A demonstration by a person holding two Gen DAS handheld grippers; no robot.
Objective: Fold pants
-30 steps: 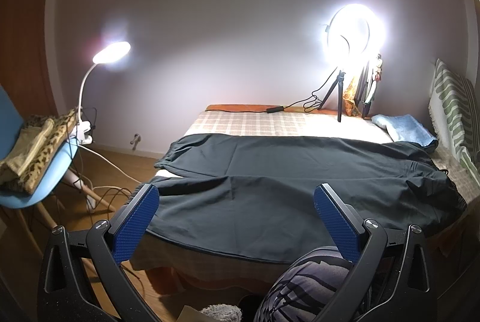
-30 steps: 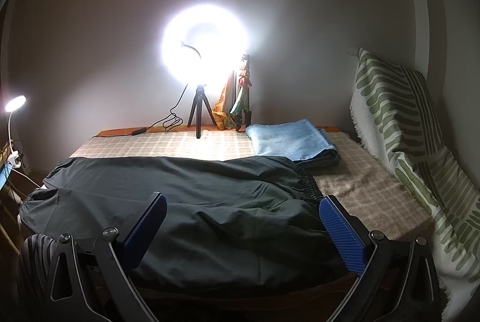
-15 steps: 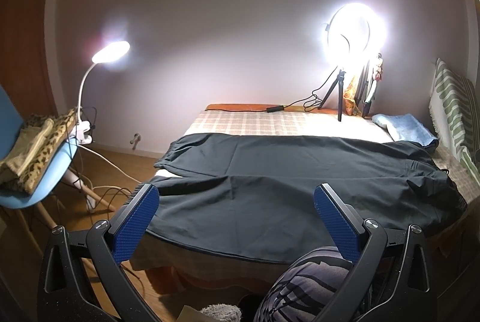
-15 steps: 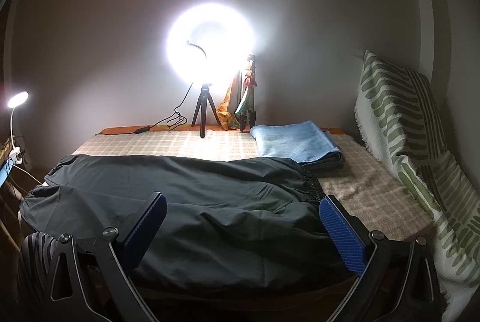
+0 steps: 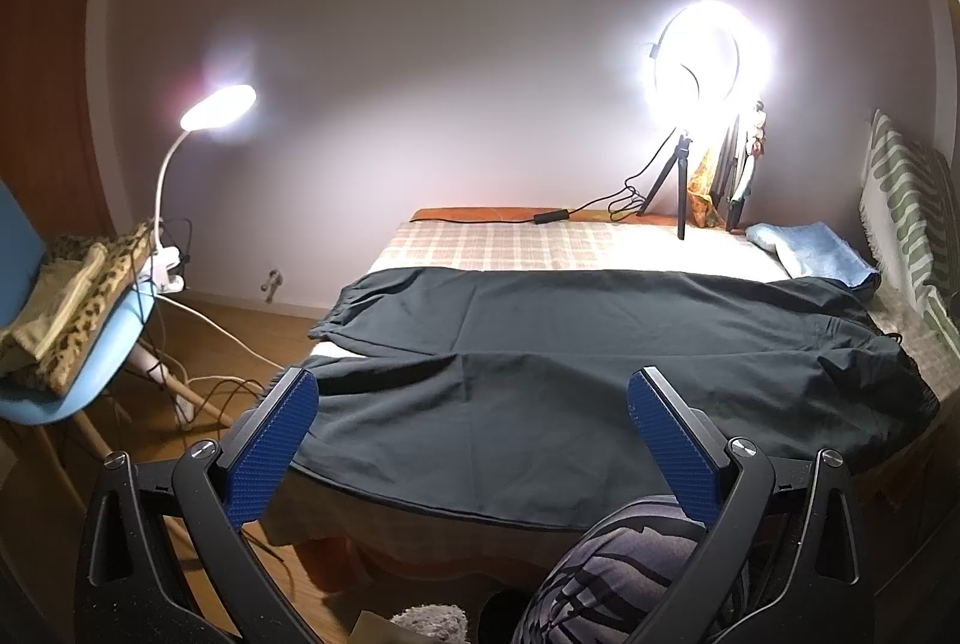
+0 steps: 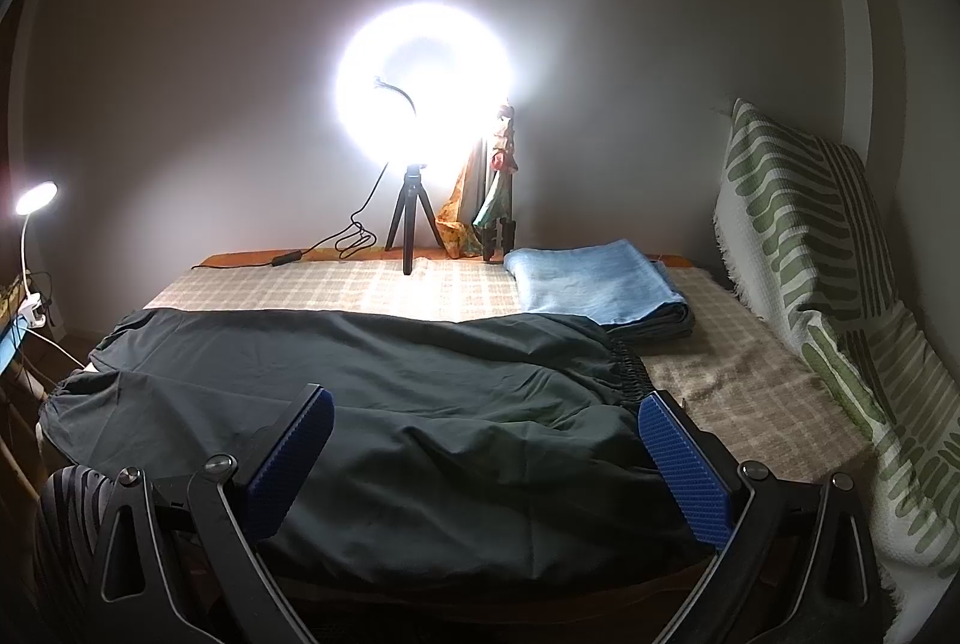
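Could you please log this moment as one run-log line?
pants: flat on bed, unfolded | left tool: open, empty | right tool: open, empty

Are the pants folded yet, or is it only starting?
Only starting. Done: the dark green pants lie spread flat across the checked bedcover, both legs side by side. In hand: nothing; the left gripper and right gripper hover open above the near edge. Left: every fold.
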